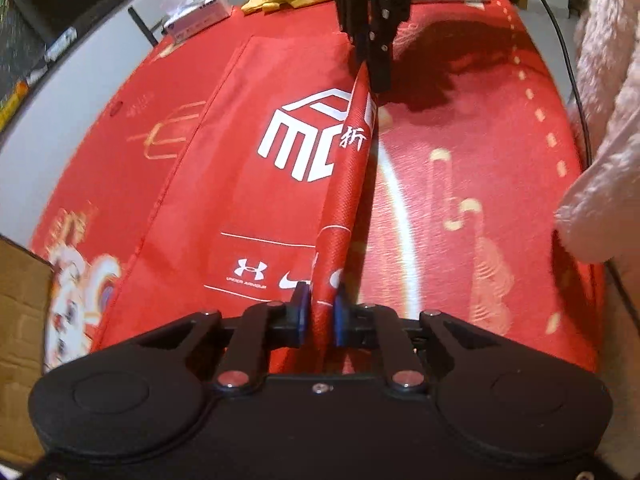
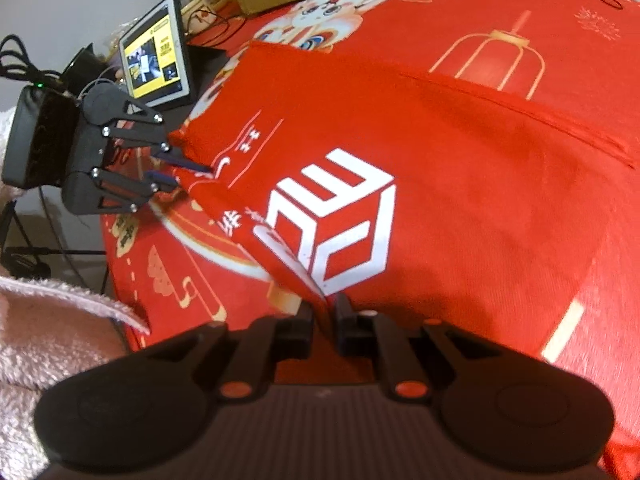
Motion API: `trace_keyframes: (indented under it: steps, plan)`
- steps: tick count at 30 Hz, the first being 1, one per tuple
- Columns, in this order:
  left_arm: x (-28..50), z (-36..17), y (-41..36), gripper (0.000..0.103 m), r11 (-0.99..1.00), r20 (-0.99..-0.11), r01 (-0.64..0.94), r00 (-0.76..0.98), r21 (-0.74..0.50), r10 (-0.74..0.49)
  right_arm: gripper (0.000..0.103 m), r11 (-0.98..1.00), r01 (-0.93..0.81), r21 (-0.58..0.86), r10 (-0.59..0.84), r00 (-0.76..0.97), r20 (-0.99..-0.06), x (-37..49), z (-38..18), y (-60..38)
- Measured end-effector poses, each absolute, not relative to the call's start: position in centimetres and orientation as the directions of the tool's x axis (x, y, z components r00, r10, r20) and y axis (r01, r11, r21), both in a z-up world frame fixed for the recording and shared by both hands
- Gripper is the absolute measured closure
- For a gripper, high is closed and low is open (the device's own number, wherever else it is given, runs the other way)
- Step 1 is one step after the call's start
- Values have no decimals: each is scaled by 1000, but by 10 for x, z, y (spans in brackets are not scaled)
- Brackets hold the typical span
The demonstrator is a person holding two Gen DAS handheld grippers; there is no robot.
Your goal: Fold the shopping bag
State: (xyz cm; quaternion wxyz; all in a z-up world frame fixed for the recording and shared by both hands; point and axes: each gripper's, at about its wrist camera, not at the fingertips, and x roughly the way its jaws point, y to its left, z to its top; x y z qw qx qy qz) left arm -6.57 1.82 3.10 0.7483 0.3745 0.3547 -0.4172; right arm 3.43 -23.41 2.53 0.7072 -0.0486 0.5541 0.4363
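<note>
Cardboard box (image 1: 20,300) at left edge, small white carton (image 1: 200,14) beyond, pink fleece (image 1: 600,120) right. Shopping bag (image 1: 248,168) flat on red tablecloth (image 1: 480,200); print reads "UNDER ARMOUR". Raised edge runs lengthwise away from camera, pinched between left gripper (image 1: 320,316) near, right gripper (image 1: 372,64) far; both clamped narrow on fabric.

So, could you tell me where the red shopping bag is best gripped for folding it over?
Along its raised side edge, near both ends, coming from the bare-tablecloth side: the shopping bag lies flat, and that edge is where the left gripper and right gripper pinch.
</note>
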Motion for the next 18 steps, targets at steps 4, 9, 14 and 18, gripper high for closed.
trace_keyframes:
  steps: [4, 9, 14, 18]
  plan:
    - [-69, 39, 22, 91, 414, -863, 903, 301, 120, -406, 92, 604, -696, 388, 556, 19, -831, 17, 27, -236]
    - [-70, 44, 30, 91, 469, -862, 880, 182, -71, -473, 90, 561, -773, 295, 523, 55, -851, -7, 33, -233]
    - [-55, 35, 44, 90, 570, -836, 781, 120, -254, -536, 87, 638, -656, 402, 555, 30, -831, 2, 29, -246]
    - [-44, 31, 58, 89, 626, -806, 683, 91, -377, -584, 87, 669, -519, 532, 618, -10, -786, 17, 20, -260]
